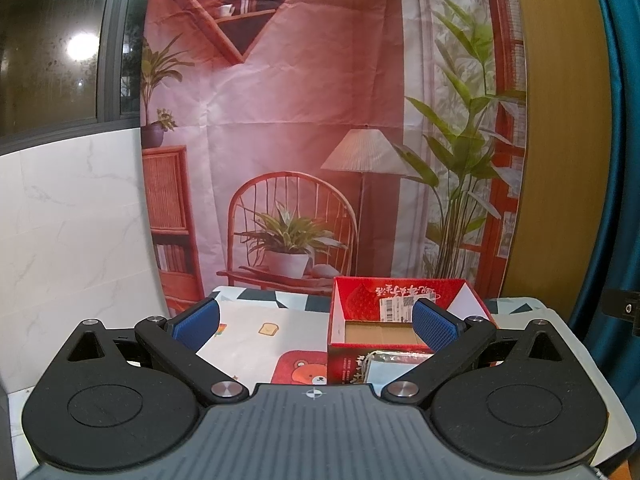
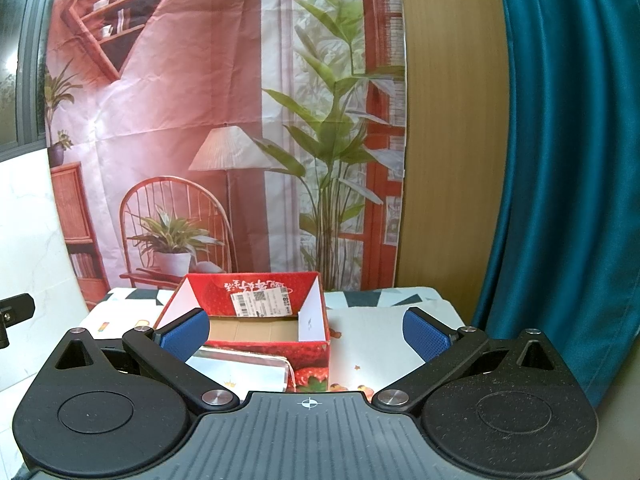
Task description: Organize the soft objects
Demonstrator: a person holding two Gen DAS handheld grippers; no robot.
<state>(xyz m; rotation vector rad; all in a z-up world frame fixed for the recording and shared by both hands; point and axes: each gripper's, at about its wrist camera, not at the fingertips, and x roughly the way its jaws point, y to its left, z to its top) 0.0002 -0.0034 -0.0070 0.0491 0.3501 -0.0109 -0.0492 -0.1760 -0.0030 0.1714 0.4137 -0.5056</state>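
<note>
Red printed cardboard, decorated with strawberries, forms the open-topped box that stands on the table toward its far side; a white shipping label is stuck to the inside of its far wall, and the brown cardboard floor shows bare. A patterned tablecloth with toast and bear motifs covers the table. Against the near outer wall of the box lies a soft silvery-white foil-like pouch, touching or just beside the box; its near part is hidden behind the gripper body.

Left gripper: jaws spread wide, nothing between the blue textured pads. It hovers above the near part of the table, with the box ahead and to the right of its centre line. In the left wrist view the right pad overlaps the box.

Right gripper: jaws spread wide, holding nothing. The box lies ahead and to the left of its centre line, and its left pad overlaps the near left corner of the box.

Behind the table hangs a printed fabric backdrop showing a chair, lamp and plants. A teal curtain hangs at the right.
</note>
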